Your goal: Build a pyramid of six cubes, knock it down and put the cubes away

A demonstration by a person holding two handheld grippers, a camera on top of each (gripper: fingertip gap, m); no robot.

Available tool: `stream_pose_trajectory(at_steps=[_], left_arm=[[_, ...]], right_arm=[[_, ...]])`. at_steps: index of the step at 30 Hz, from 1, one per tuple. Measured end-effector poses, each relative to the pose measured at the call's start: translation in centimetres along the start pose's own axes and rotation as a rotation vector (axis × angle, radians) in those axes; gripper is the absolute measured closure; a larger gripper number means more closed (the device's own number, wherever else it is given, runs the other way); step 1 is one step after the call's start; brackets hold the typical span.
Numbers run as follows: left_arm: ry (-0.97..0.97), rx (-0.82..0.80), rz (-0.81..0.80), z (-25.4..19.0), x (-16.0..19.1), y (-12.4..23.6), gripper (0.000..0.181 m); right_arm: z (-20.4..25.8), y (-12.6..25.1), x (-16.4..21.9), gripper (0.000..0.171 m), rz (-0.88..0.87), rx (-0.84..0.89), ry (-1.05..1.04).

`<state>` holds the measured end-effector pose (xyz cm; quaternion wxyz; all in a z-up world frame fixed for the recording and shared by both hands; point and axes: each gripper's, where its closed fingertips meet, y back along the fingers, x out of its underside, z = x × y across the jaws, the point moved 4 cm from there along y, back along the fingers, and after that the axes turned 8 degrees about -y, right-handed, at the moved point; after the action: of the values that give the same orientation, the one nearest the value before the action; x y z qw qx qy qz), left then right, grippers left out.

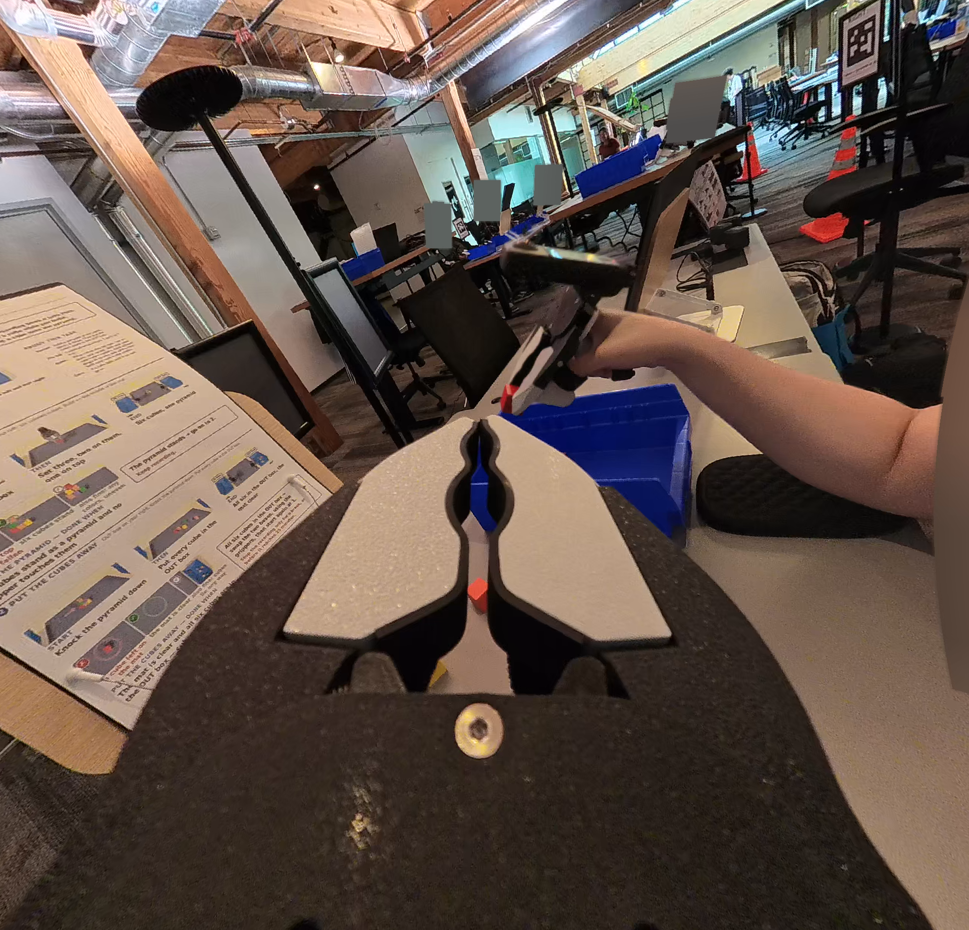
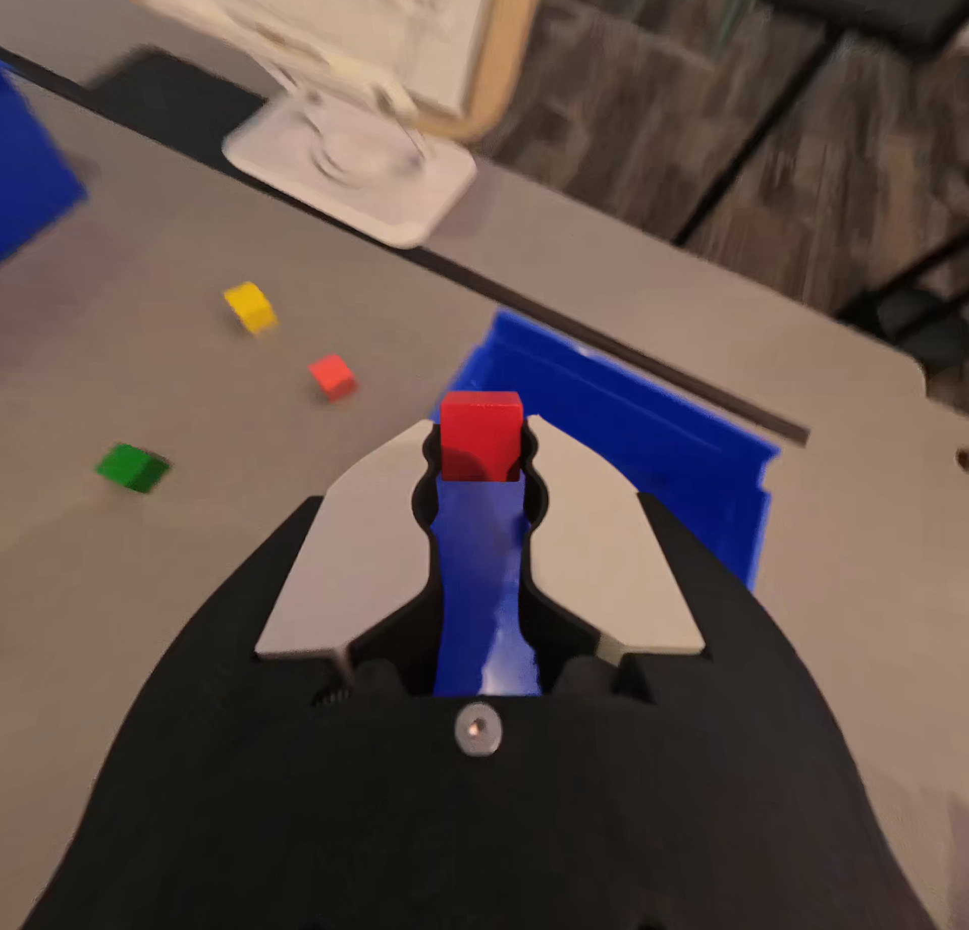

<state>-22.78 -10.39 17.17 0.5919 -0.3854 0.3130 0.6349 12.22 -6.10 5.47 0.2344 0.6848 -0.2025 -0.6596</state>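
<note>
My right gripper (image 2: 480, 425) is shut on a red cube (image 2: 480, 433) and holds it over the near wall of a blue bin (image 2: 629, 433). In the left wrist view the same gripper (image 1: 511, 401), held by a hand, hovers above the blue bin (image 1: 618, 443). My left gripper (image 1: 480, 425) is shut and empty, raised above the table. Through its gap I see an orange-red cube (image 1: 478, 590) and a yellow cube (image 1: 439, 673) on the table. In the right wrist view a yellow cube (image 2: 250, 307), an orange-red cube (image 2: 331, 376) and a green cube (image 2: 133, 467) lie loose on the table.
An instruction board (image 1: 105, 485) on a stand (image 2: 351, 181) rises at the table's far edge. A second blue bin (image 2: 26, 181) shows at the left. A black pad (image 1: 786, 496) lies under the person's forearm (image 1: 760, 407). Office chairs and desks fill the background. Spacing between my two grippers at the tips: around 35 cm.
</note>
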Motion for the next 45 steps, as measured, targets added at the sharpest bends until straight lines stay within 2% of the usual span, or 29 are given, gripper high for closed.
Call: stream_pose_trajectory(at_steps=[2,6,9,16,19,20,23,25,28,30,32,34,37,45], left_arm=[[0.000,0.003,0.006,-0.1,0.1,-0.1,0.181],[0.000,0.011,0.022,-0.3,0.5,-0.6,0.181],[0.006,0.018,0.035,-0.3,0.9,-0.9,0.181],[0.014,0.031,0.056,-0.5,1.5,-1.6,0.181],[0.007,0.032,0.063,-0.6,1.5,-1.6,0.181],[0.004,0.031,0.064,-0.6,1.5,-1.6,0.181],[0.006,0.019,0.063,-0.4,1.3,-1.3,0.181],[0.005,0.021,0.049,-0.4,1.1,-1.2,0.181],[0.000,0.018,0.045,-0.4,1.0,-1.1,0.181],[0.001,0.022,0.047,-0.5,1.0,-1.1,0.181],[-0.002,0.027,0.053,-0.6,1.1,-1.2,0.181],[-0.009,0.034,0.059,-0.8,1.1,-1.3,0.181],[-0.020,0.040,0.062,-1.0,1.1,-1.3,0.181],[-0.021,0.042,0.061,-0.8,1.2,-1.2,0.181]], right_arm=[[-2.3,-2.7,2.7,0.141,0.149,-0.015,-0.070],[-2.2,-8.2,8.1,0.140,0.427,-0.210,-0.112],[-2.7,-10.5,10.1,0.140,0.517,-0.152,-0.030],[-2.6,-12.5,11.8,0.141,0.584,-0.138,0.054],[-3.1,-11.5,9.7,0.132,0.472,-0.088,0.047],[-3.2,-10.7,8.7,0.126,0.430,-0.087,0.031],[-3.7,-6.9,4.8,0.126,0.269,0.013,0.021],[-1.8,-3.9,1.7,0.126,0.104,-0.014,0.059],[5.1,-1.0,-0.9,0.127,-0.039,-0.262,0.166],[10.8,-0.7,-0.3,0.127,0.001,-0.467,0.254],[15.5,-2.2,1.5,0.126,0.102,-0.588,0.349],[18.7,-4.9,3.9,0.124,0.212,-0.592,0.480],[21.1,-8.6,7.9,0.125,0.371,-0.555,0.636],[22.7,-12.2,11.1,0.128,0.442,-0.566,0.656]])
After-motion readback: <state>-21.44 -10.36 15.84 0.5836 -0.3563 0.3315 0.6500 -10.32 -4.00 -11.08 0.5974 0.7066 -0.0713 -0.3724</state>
